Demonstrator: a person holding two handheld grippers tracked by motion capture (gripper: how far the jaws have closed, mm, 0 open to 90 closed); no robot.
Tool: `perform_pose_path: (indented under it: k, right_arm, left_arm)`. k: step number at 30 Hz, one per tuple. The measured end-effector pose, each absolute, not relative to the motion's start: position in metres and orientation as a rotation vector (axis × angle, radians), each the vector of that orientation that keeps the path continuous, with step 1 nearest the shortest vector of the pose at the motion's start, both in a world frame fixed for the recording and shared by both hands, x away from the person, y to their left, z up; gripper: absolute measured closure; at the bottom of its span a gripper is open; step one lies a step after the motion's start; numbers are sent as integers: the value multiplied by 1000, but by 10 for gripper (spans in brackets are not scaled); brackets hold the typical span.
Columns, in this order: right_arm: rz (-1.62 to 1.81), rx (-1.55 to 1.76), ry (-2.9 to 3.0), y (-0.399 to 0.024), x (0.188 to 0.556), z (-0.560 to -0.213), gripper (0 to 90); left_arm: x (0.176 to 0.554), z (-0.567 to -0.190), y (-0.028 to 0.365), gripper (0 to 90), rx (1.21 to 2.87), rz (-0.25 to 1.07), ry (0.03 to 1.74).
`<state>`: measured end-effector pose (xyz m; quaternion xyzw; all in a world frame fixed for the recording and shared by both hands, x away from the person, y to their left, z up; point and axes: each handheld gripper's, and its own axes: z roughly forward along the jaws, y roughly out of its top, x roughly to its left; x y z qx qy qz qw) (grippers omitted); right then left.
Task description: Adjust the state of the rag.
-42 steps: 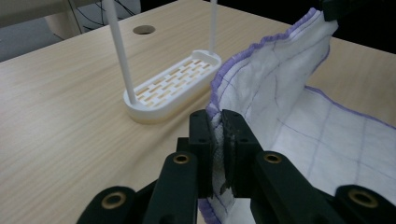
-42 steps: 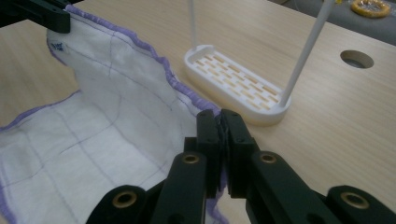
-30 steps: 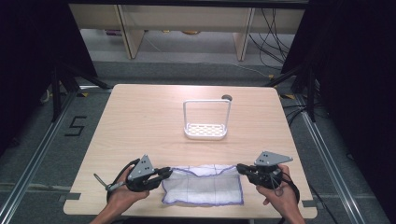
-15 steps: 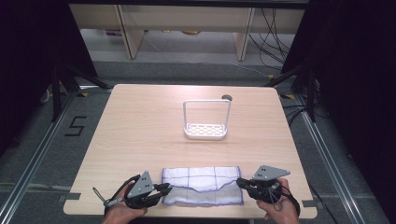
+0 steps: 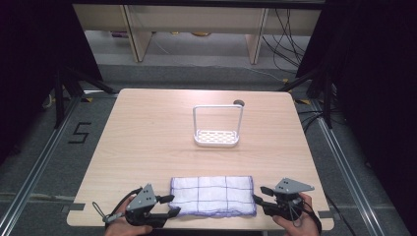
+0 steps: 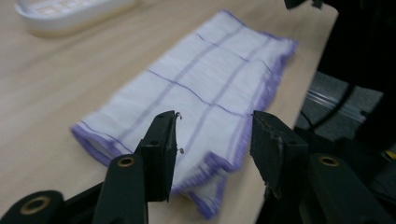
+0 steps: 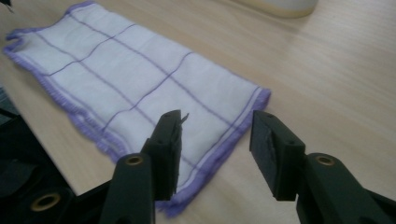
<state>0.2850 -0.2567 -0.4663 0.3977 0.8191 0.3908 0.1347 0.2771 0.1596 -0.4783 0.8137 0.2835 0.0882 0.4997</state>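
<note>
Cloth (image 5: 213, 195): white, purple grid lines and purple hem, folded into a flat strip, lying on the surface (image 5: 147, 132) at its near edge, well apart from the white rack (image 5: 217, 127) farther back, mid-surface.

Left hand-held gripper (image 5: 167, 206): at the cloth's left end, jaws have just been opening. They stand parted, pads off the fabric; the left gripper view shows the cloth's folded corner (image 6: 205, 186) in the gap, not pinched.

Right hand-held gripper (image 5: 259, 196): at the cloth's right end, same story: jaws just opened, parted, the cloth corner (image 7: 219, 144) lying loose between them in the right gripper view.

Readable writing: a "5" (image 5: 80, 132) marked on the floor, left of the surface. No brand or label legible on cloth or rack.
</note>
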Motion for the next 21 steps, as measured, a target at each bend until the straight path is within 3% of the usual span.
perform_pose_path:
  k: [5,11,21]
  right_arm:
    - [1066,1174,2328,-252,312,-467,479]
    - [977,1257,2367,-246,343,-479,463]
    - [957,1259,2359,-239,356,-482,479]
  left_arm:
    - [318,-472,159,498,2014,322,742]
    - [358,-487,153,520,2049,310,814]
    - [363,-511,147,538,2198,346,778]
